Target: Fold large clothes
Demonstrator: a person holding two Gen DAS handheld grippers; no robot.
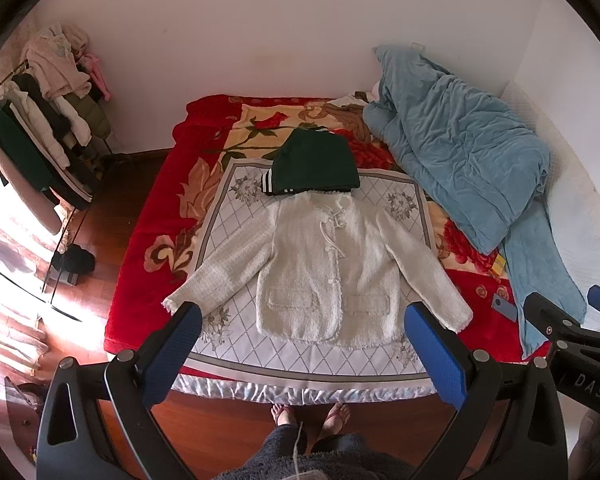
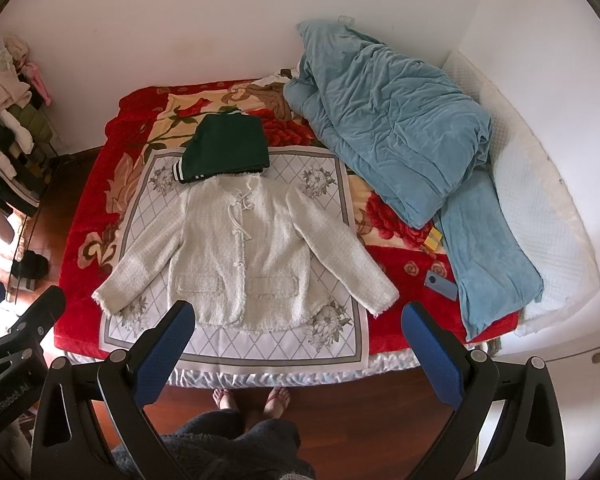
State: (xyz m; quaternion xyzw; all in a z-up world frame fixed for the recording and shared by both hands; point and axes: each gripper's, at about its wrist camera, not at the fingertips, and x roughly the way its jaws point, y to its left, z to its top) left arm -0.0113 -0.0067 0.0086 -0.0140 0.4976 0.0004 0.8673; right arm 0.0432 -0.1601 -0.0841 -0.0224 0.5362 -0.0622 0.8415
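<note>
Bed (image 1: 140,280) held a folded green garment (image 1: 316,160); white jacket (image 1: 320,264) lay unfolded; left gripper (image 1: 304,352) and right gripper (image 2: 300,348) gaped empty.

One white jacket (image 1: 320,264), one folded green garment (image 1: 316,164), one blue quilt (image 1: 456,152), one phone (image 1: 504,307), two hand-held grippers.

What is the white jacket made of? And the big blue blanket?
The white jacket looks like nubbly woven tweed or bouclé: bumpy surface, frayed fringe along its edges. The blue blanket looks like soft velvety plush: matte sheen, fine crinkled folds. I can't tell the fibres.
</note>
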